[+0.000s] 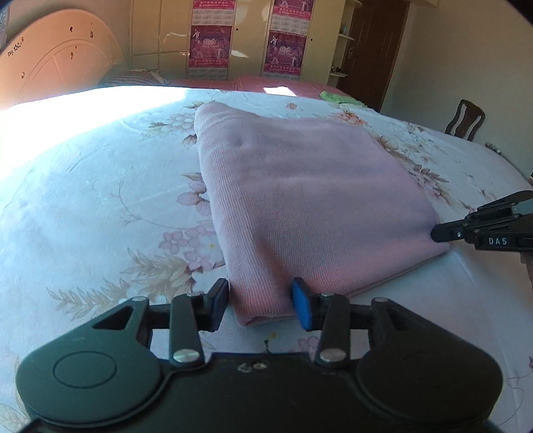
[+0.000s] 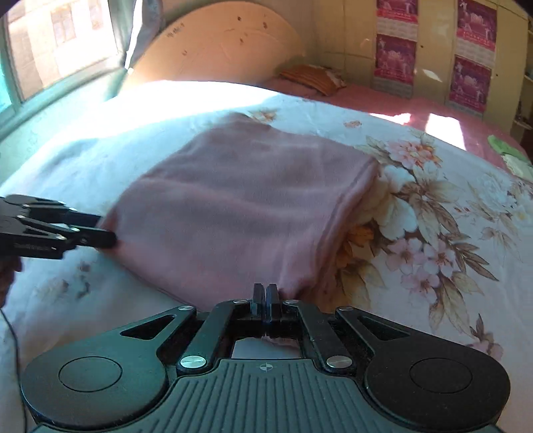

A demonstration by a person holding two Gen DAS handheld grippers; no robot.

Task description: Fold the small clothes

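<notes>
Here the pink garment (image 1: pixel 299 200) lay folded into a flat, nearly square packet on the floral bedsheet (image 1: pixel 100 200), and I take this garment as the landmark for all places. In the left wrist view its long axis ran from the near corner, just at the camera, away toward the headboard (image 1: pixel 56 56), and its far end narrowed to a rounded tip pointing that way. The rib lines of the knit ran along the same direction.

The left gripper (image 1: pixel 261 308) stood at the near corner of the garment with its jaws apart; the corner lay between the blue pads (image 1: pixel 303 311), but the pads did not press on it. The right gripper (image 2: pixel 265 301) was at the neighbouring corner with its jaws fully together, and a small piece of pink cloth was pinched between them.

The letters "DAS" were readable in white on the side of the right gripper in the left wrist view. Beyond the garment's far end, pink posters (image 1: pixel 210 36) hung on the wardrobe doors (image 1: pixel 160 30); their print was too small to read. To the far right of the garment lay a green cloth (image 1: pixel 333 96), well apart from it.
</notes>
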